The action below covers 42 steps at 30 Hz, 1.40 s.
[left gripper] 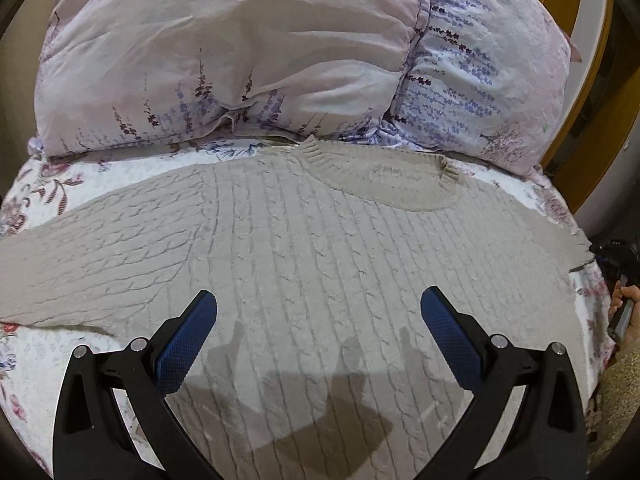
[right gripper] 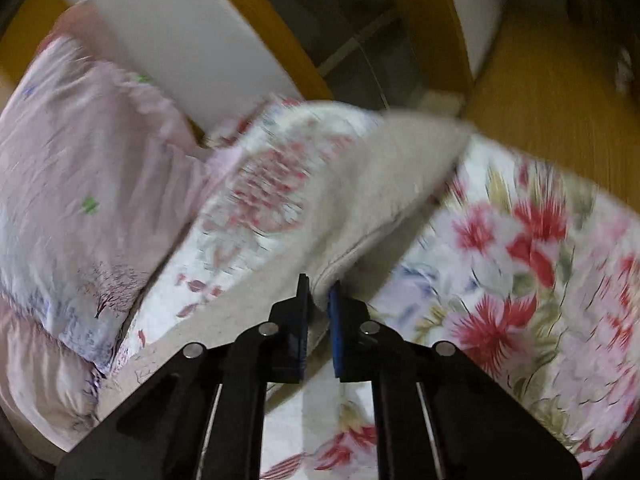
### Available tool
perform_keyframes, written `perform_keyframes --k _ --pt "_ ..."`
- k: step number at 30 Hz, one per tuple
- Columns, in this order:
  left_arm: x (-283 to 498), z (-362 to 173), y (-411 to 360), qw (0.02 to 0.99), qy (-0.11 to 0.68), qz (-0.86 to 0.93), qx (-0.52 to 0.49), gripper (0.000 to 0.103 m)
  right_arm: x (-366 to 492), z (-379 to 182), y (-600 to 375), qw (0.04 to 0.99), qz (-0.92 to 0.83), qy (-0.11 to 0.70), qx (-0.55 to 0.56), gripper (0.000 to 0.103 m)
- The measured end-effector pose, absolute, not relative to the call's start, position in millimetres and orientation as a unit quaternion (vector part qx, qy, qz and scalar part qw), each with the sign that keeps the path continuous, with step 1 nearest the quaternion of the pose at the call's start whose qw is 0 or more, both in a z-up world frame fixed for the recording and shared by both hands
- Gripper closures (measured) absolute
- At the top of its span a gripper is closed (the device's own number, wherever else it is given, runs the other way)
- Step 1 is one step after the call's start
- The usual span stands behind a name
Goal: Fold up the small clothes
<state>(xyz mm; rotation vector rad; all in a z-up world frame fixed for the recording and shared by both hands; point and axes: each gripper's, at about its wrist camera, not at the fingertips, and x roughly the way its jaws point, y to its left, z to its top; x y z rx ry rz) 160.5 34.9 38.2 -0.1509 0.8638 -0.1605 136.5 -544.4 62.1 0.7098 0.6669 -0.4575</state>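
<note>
A beige cable-knit sweater (left gripper: pixel 304 240) lies flat on the floral bedsheet (left gripper: pixel 44 188), neckline (left gripper: pixel 384 176) toward the pillows. My left gripper (left gripper: pixel 319 304) is open and empty, hovering just above the sweater's body, blue pads spread wide. In the right wrist view my right gripper (right gripper: pixel 319 292) is shut on the edge of the sweater's sleeve (right gripper: pixel 384 172), which rises from the jaws and stretches away above the floral sheet (right gripper: pixel 520 248). That view is motion-blurred.
Two pale lavender-print pillows (left gripper: pixel 240 56) lie along the far side of the bed; one shows in the right wrist view (right gripper: pixel 80 168). A wooden bed frame (left gripper: pixel 576 80) runs on the right. The wooden floor (right gripper: pixel 560 100) lies beyond the bed edge.
</note>
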Motion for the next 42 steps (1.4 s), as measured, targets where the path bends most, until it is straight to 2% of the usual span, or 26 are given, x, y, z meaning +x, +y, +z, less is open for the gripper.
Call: perform_keyframes --k 5,8,13,17,20,22,24,28,29,31,35,39,41,42 --pt "160 39 42 0.903 0.396 -0.113 -0.121 0.001 146 121 -475 0.92 -0.126 0.275 0.249 0.095" --pt "160 42 40 0.902 0.39 -0.133 -0.13 0.001 152 136 -415 0.937 -0.038 0.28 0.206 0.095" --pt "158 44 36 0.898 0.386 -0.154 -0.148 0.001 165 97 -325 0.912 0.08 0.366 0.165 0.095" --pt "160 44 35 0.886 0.397 -0.169 -0.171 0.001 177 54 -302 0.881 0.091 0.433 0.165 0.094" --pt "164 41 37 0.865 0.414 -0.191 -0.21 0.001 175 44 -314 0.863 0.097 0.444 0.219 0.087" --pt "167 39 39 0.857 0.418 -0.198 -0.23 0.001 172 47 -328 0.856 0.093 0.434 0.265 0.064" --pt "170 37 40 0.846 0.422 -0.206 -0.252 0.001 175 46 -339 0.853 0.073 0.422 0.299 0.058" --pt "174 33 42 0.834 0.426 -0.215 -0.275 0.001 172 43 -370 0.846 0.009 0.406 0.346 0.06" --pt "174 32 42 0.833 0.428 -0.215 -0.278 0.002 172 44 -373 0.848 -0.008 0.403 0.345 0.063" --pt "176 29 44 0.827 0.432 -0.216 -0.286 0.005 179 49 -373 0.858 -0.047 0.4 0.32 0.084" --pt "179 23 51 0.815 0.44 -0.218 -0.307 0.012 183 81 -335 0.905 -0.07 0.359 0.217 0.093" --pt "182 16 59 0.8 0.44 -0.22 -0.342 0.014 182 106 -247 0.942 0.022 0.322 0.095 0.093" --pt "183 12 62 0.791 0.44 -0.223 -0.362 0.015 180 95 -201 0.935 0.08 0.345 0.036 0.084" --pt "183 10 63 0.786 0.441 -0.225 -0.369 0.015 179 79 -171 0.919 0.123 0.374 -0.004 0.073"
